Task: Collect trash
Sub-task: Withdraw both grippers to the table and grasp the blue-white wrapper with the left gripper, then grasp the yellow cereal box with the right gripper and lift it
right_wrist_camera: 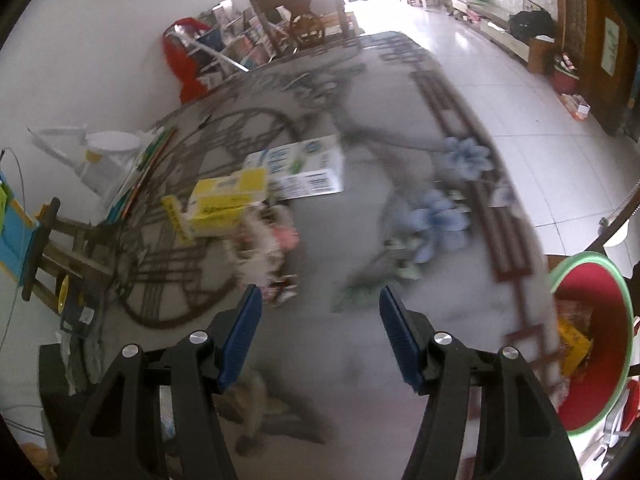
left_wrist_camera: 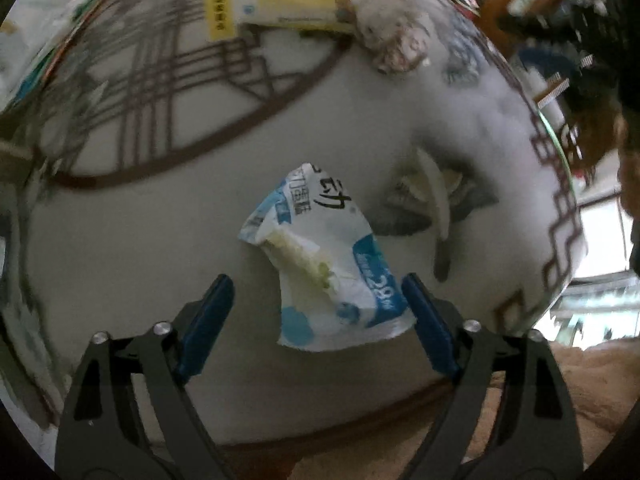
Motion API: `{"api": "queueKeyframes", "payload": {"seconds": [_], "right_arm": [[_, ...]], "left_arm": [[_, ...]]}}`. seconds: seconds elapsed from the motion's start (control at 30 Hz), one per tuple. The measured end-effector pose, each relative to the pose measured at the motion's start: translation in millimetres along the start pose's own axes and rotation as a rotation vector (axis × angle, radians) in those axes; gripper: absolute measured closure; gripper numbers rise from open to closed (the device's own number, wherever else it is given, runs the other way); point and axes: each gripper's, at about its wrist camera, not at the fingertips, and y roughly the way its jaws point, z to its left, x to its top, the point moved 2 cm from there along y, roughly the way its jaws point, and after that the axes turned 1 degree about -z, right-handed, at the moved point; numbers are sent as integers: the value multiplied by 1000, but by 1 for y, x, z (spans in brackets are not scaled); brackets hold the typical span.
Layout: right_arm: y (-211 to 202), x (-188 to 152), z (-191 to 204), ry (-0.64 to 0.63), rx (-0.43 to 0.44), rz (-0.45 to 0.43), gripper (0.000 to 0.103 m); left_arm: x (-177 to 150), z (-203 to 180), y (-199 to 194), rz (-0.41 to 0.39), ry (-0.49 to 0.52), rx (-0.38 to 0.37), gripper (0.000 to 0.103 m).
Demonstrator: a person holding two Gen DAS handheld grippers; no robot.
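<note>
The left hand-held gripper [left_wrist_camera: 318,294] points steeply down at the bench [left_wrist_camera: 132,248], its blue pads standing apart. A crumpled blue-and-white wrapper [left_wrist_camera: 320,256] lies flat on the pale top between them. The right-side pad sits just at the wrapper's lower corner, though whether it touches cannot be told; the other pad is clear of it. Nothing is gripped. No earlier view is at hand to compare.

Farther up the bench in the left wrist view, a yellow-and-white carton [left_wrist_camera: 296,4] lies near the top edge, partly cut off and smeared by blur, with a wad of crumpled tissue [left_wrist_camera: 394,32] just beside its right end. The printed pattern on the bench surface streaks badly toward the left rim.

The right hand-held gripper [right_wrist_camera: 320,304] is also open, with only bare bench surface [right_wrist_camera: 328,344] between its pads. Just beyond its left pad lies a blurred whitish-pink wad of tissue [right_wrist_camera: 264,248], too smeared to make out in detail. Touching its far side is a yellow box [right_wrist_camera: 228,204], and behind that a white-and-blue carton [right_wrist_camera: 304,168]. At the right edge, beside the bench, stands a red bin with a green rim [right_wrist_camera: 592,344], cut off by the lens border, with yellow and reddish packaging [right_wrist_camera: 574,340] inside it.
</note>
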Motion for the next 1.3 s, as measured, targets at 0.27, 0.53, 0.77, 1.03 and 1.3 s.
{"api": "queueKeyframes", "payload": {"seconds": [0.27, 0.53, 0.77, 1.03, 1.3], "right_arm": [[22, 15, 49, -96, -20, 11, 41], [85, 69, 118, -595, -135, 82, 29], [161, 67, 152, -962, -163, 273, 20], [187, 54, 151, -1133, -247, 300, 23], [170, 66, 156, -1045, -175, 250, 53]], "left_arm": [[17, 33, 3, -32, 10, -66, 64], [41, 73, -12, -97, -104, -88, 68], [43, 86, -19, -115, -115, -98, 68], [52, 103, -15, -118, -145, -97, 66], [63, 107, -11, -117, -148, -105, 65]]}}
